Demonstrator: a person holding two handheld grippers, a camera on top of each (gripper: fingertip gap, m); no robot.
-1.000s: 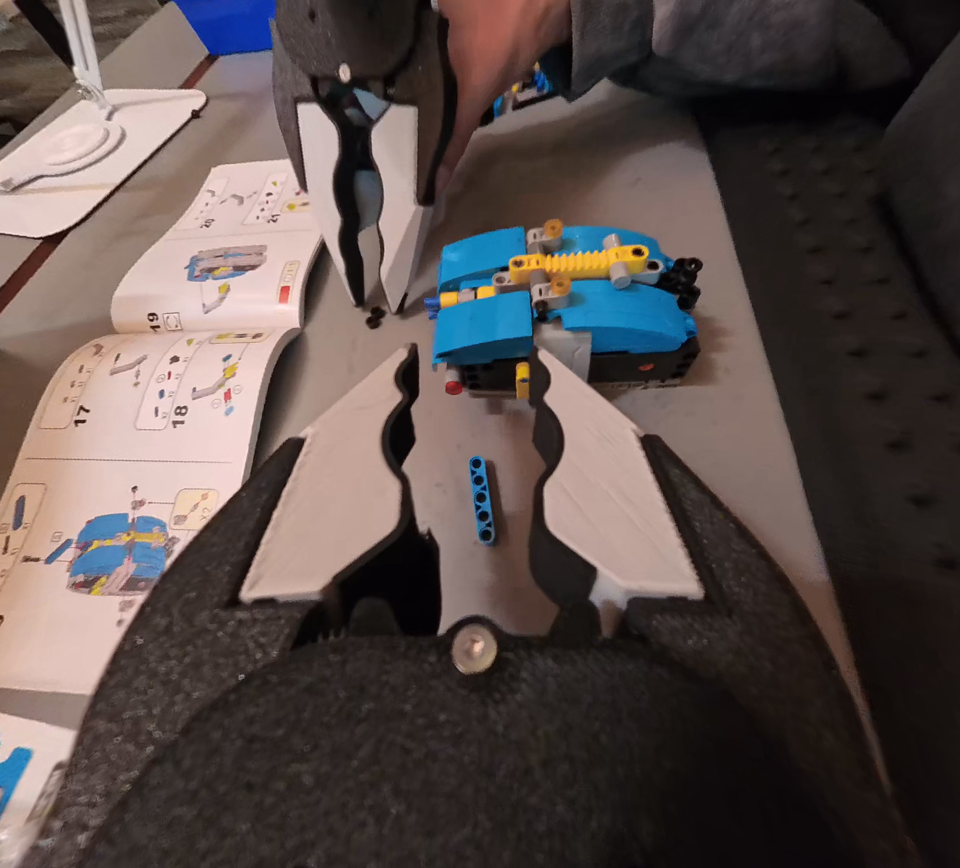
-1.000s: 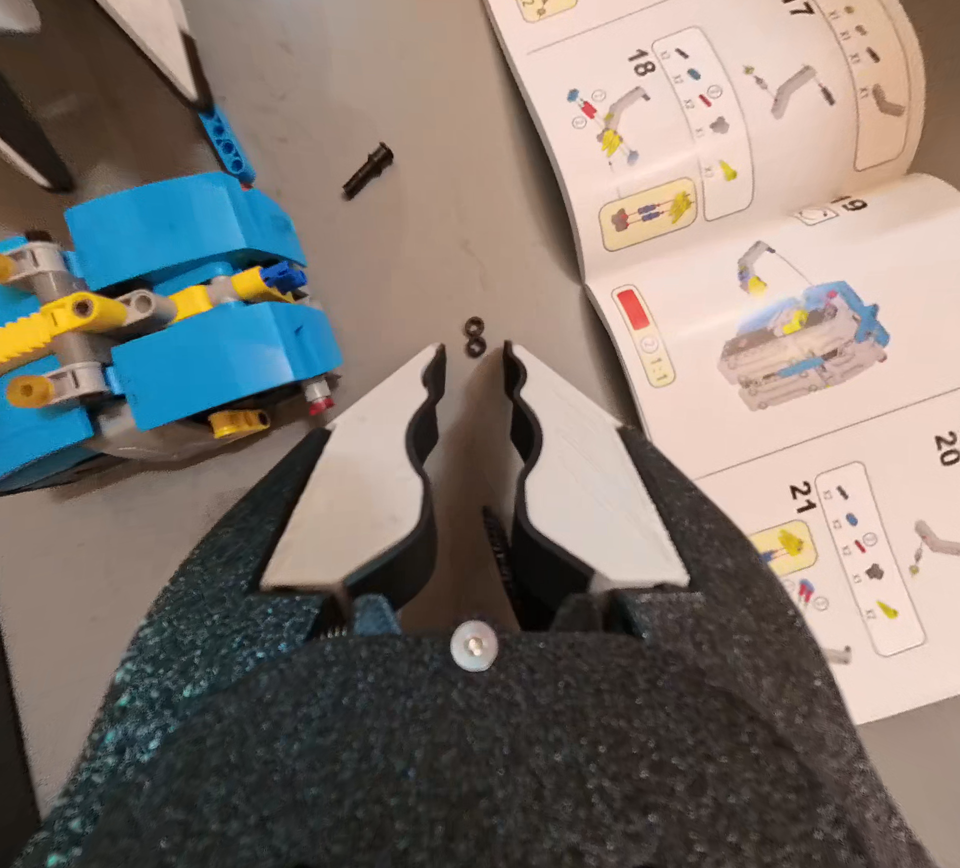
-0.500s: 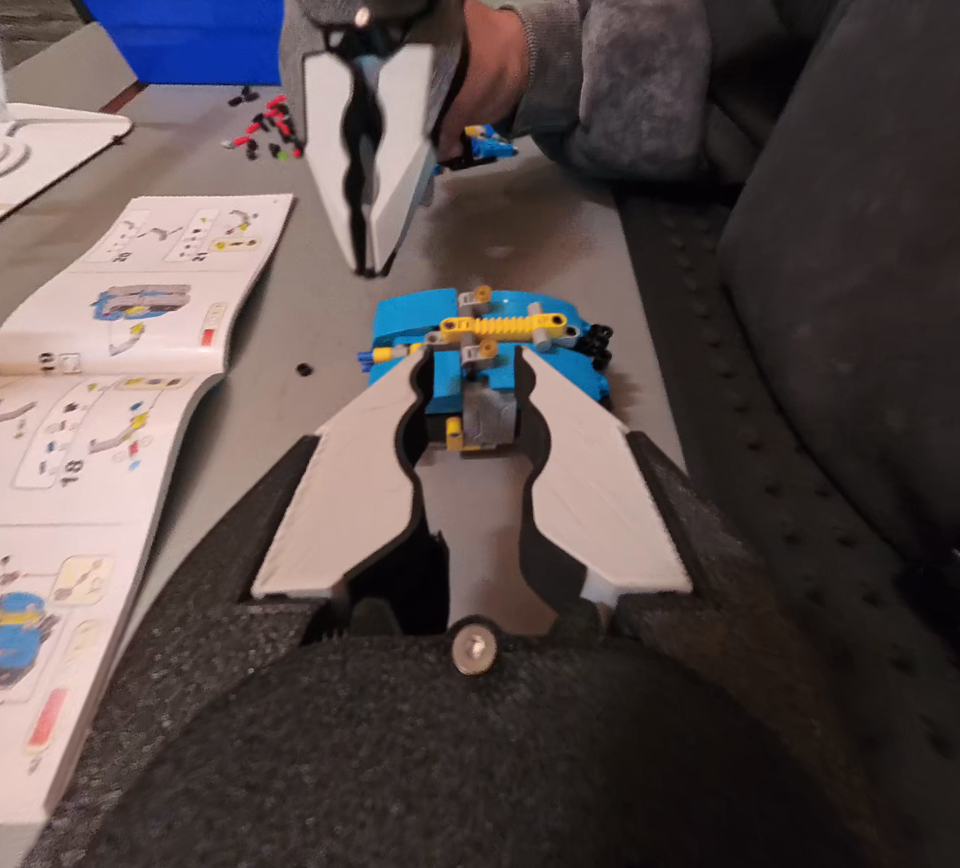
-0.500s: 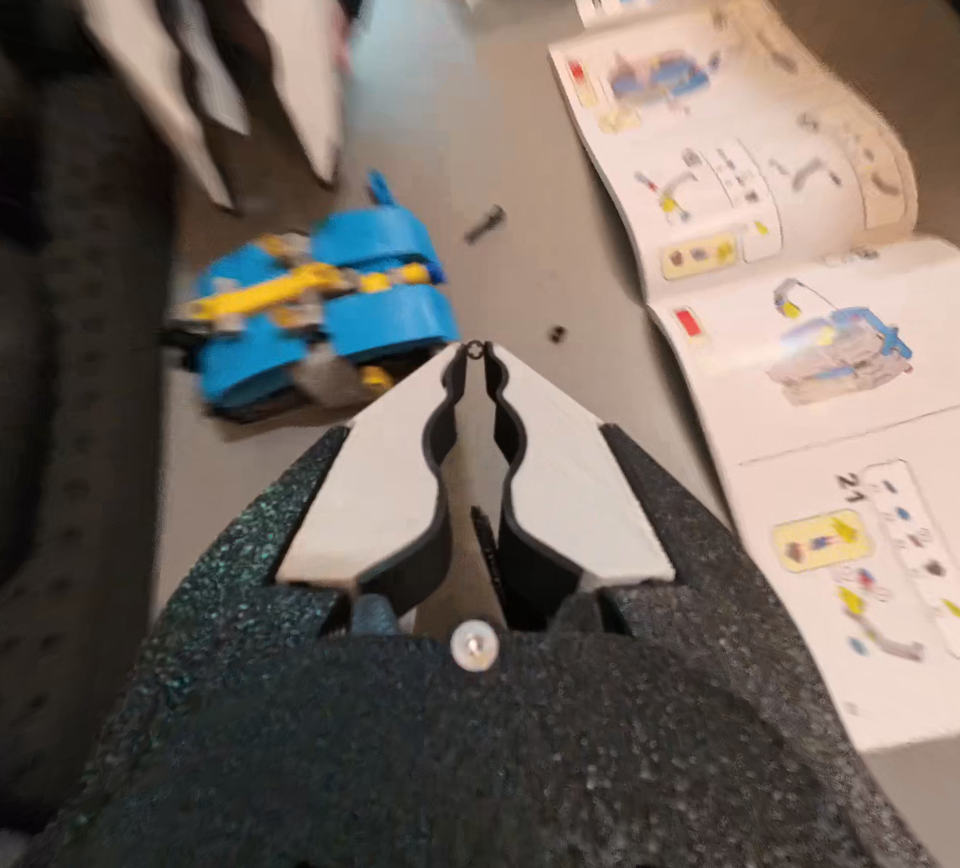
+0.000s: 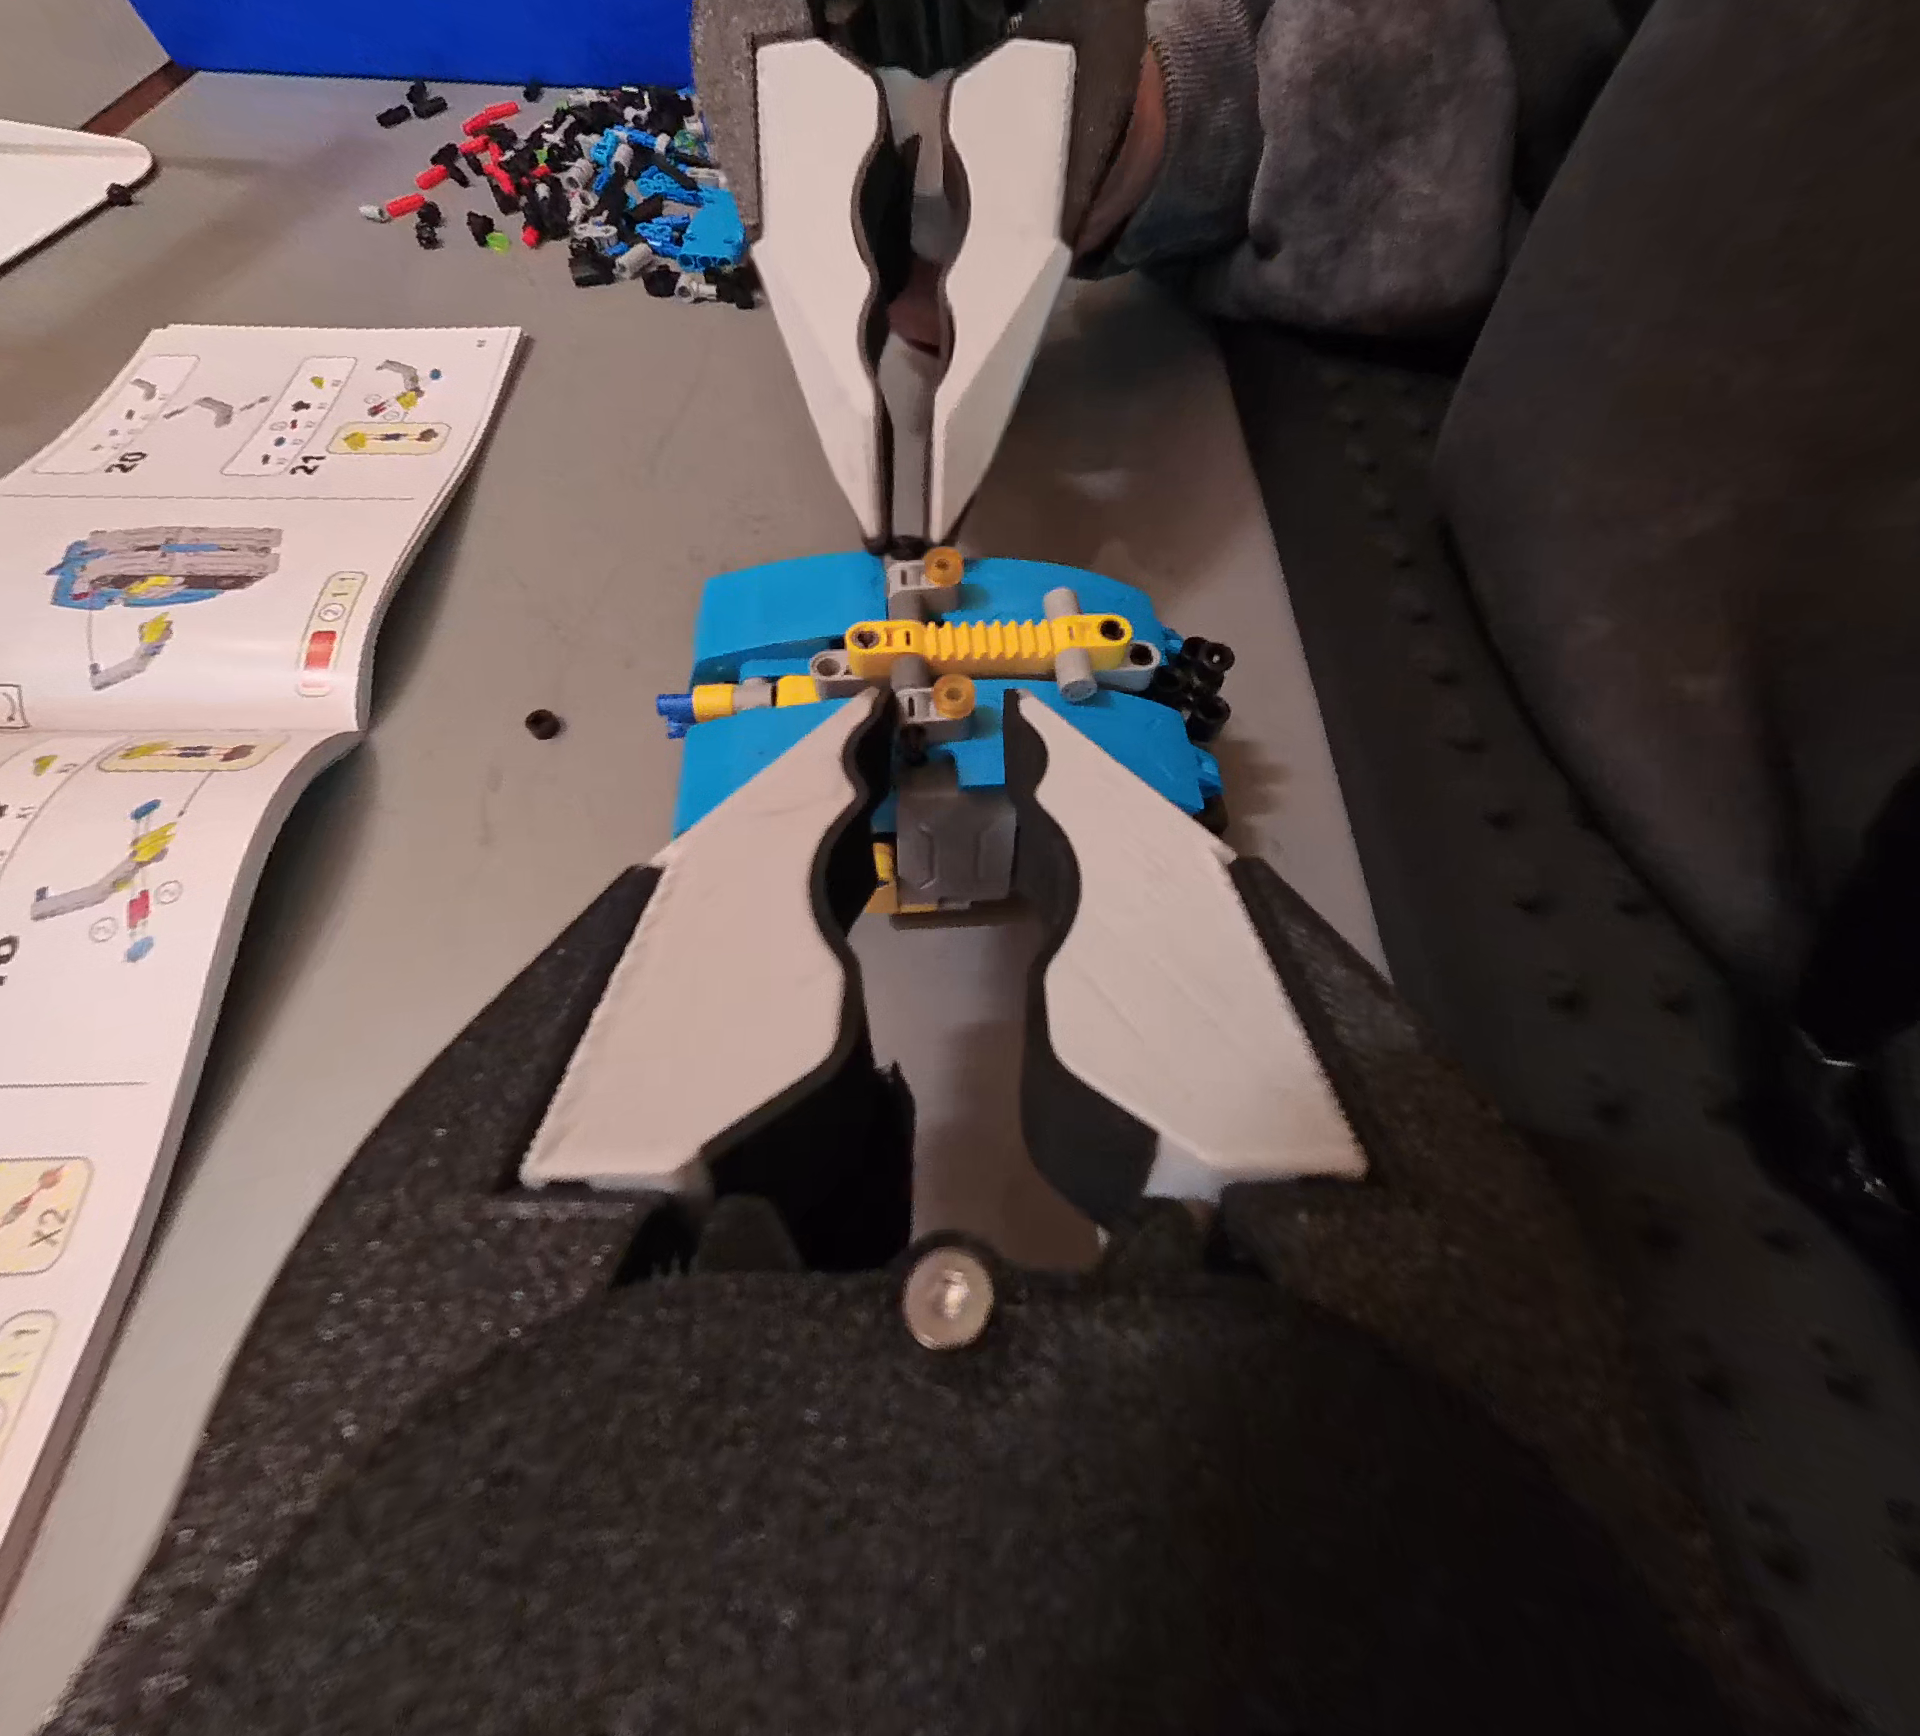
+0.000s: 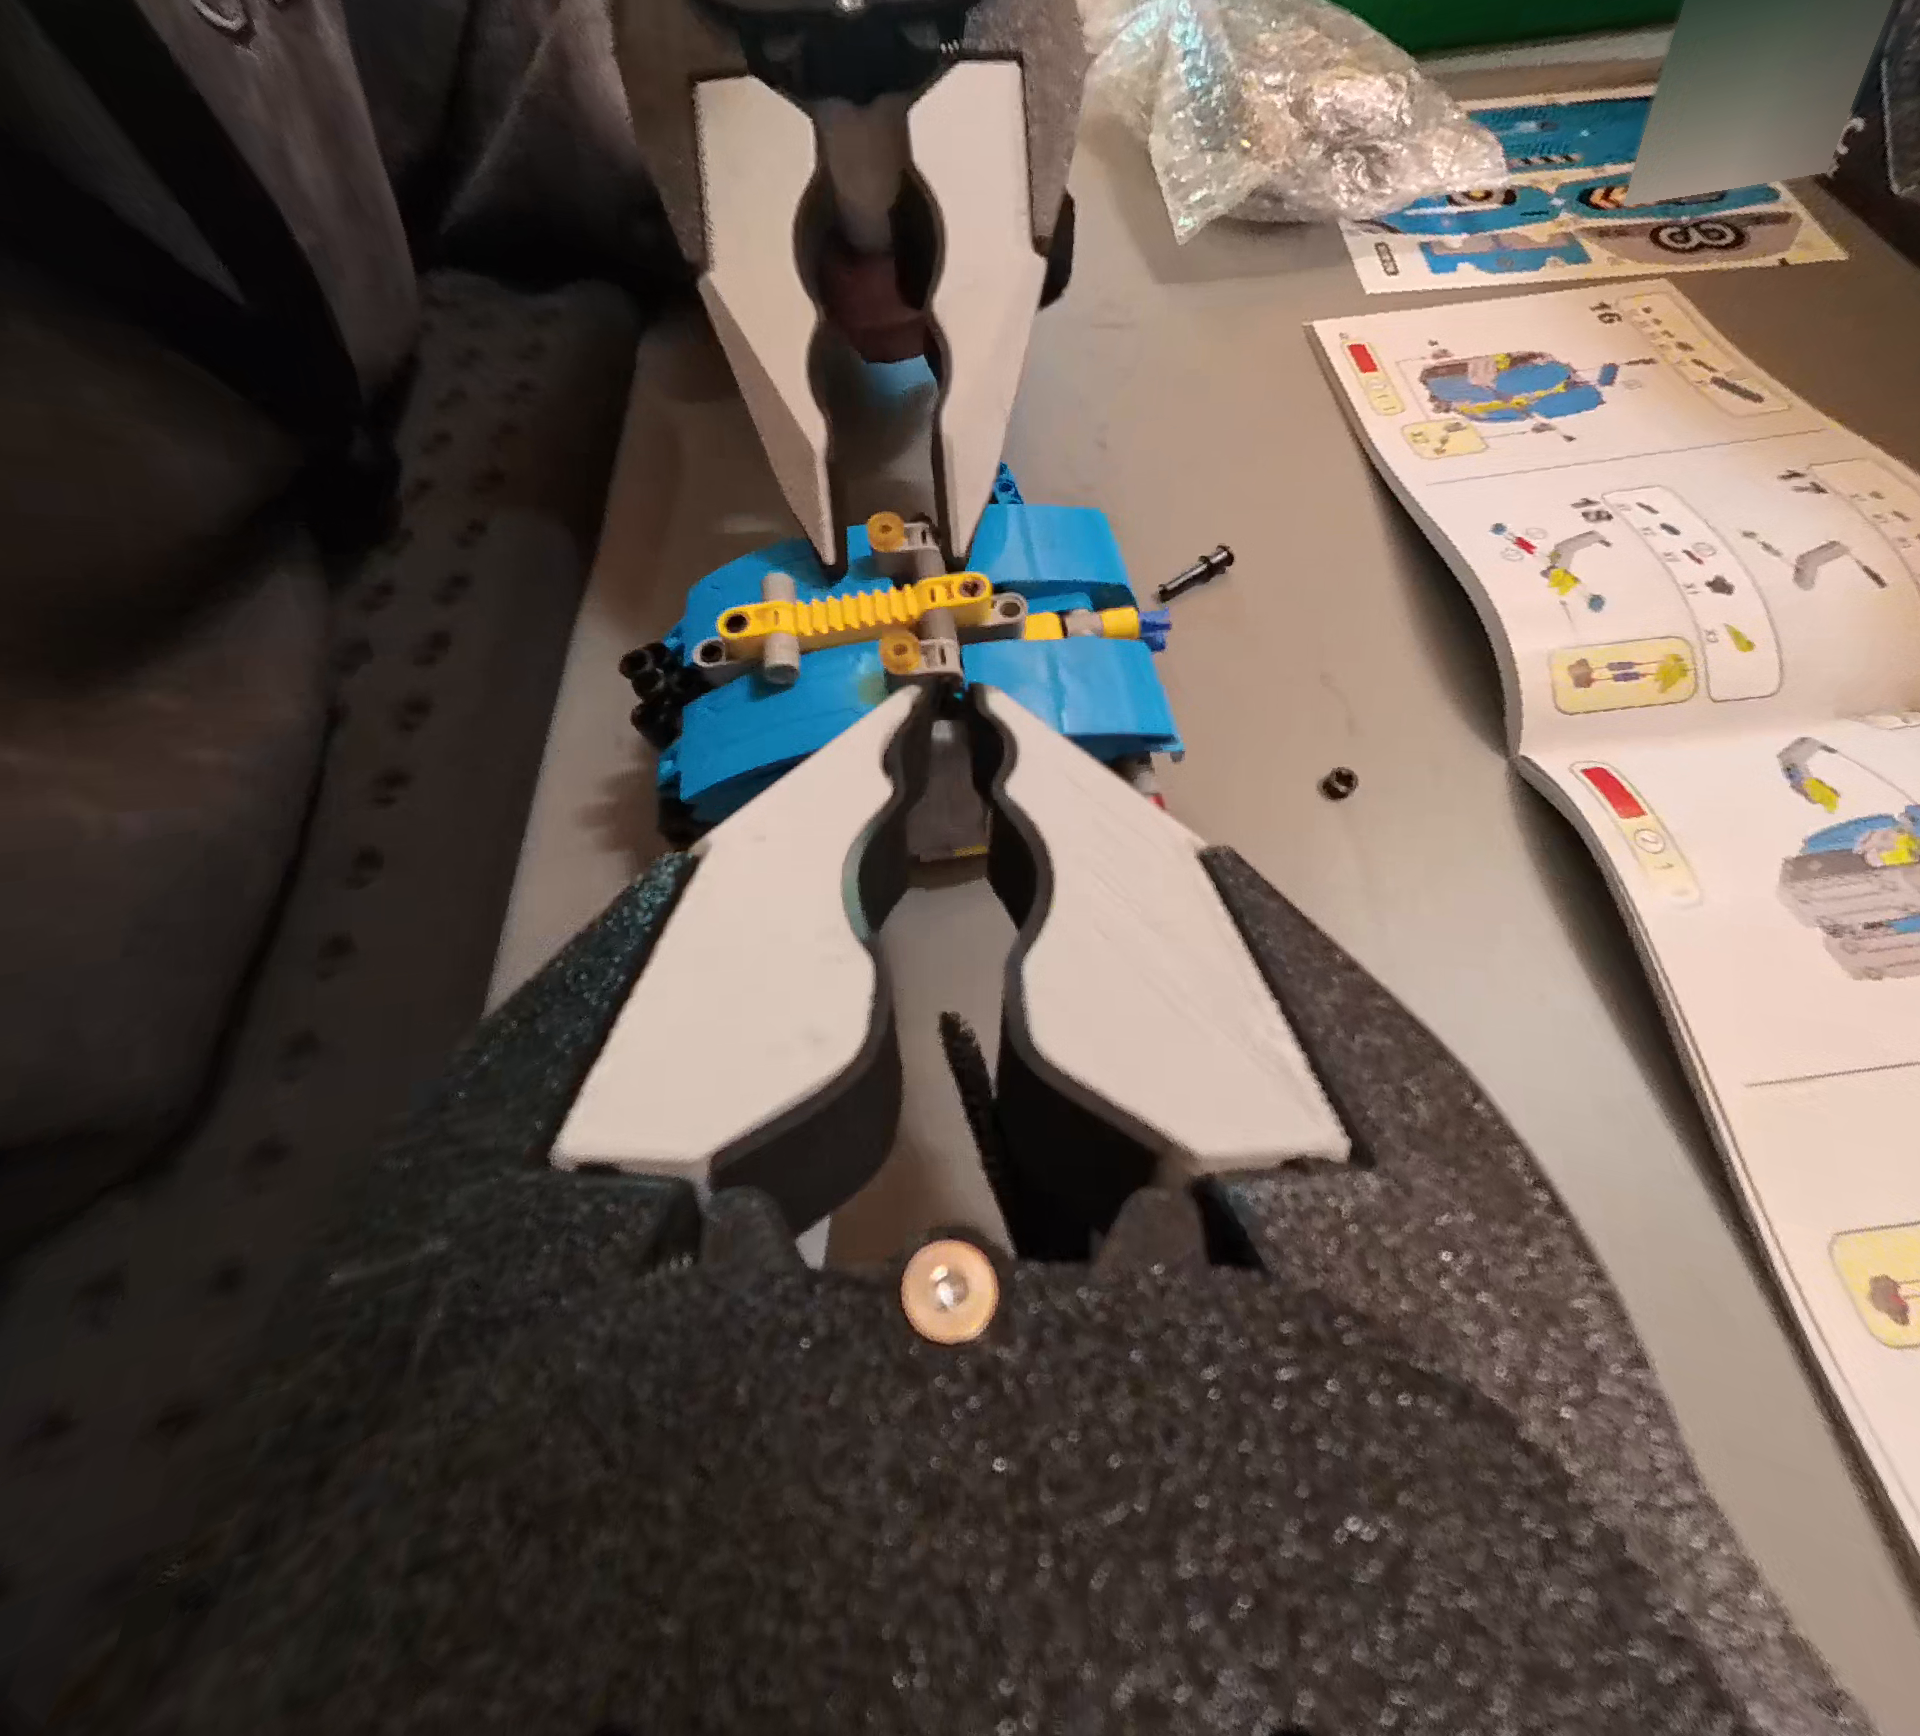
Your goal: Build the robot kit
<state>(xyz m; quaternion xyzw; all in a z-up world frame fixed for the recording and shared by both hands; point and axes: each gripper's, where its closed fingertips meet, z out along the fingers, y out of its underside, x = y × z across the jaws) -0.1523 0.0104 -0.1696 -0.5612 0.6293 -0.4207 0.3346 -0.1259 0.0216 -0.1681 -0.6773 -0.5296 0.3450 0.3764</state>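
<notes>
A blue plastic brick-built vehicle [image 5: 940, 699] with a yellow toothed rack on top (grey connectors crossing it) sits near the grey tabletop's [image 5: 520, 855] right edge. The left hand-held gripper [image 5: 940, 699] straddles its near end, fingers apart. The right hand-held gripper [image 6: 948, 691] pinches a tiny black ring at its far end.

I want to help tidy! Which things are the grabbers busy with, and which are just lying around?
In use: blue-and-yellow plastic brick model; open left gripper straddling it; right gripper pinching a tiny black ring.
Lying about: open paper instruction booklet; heap of small loose bricks; black pin; clear bubble-wrap bag.
</notes>
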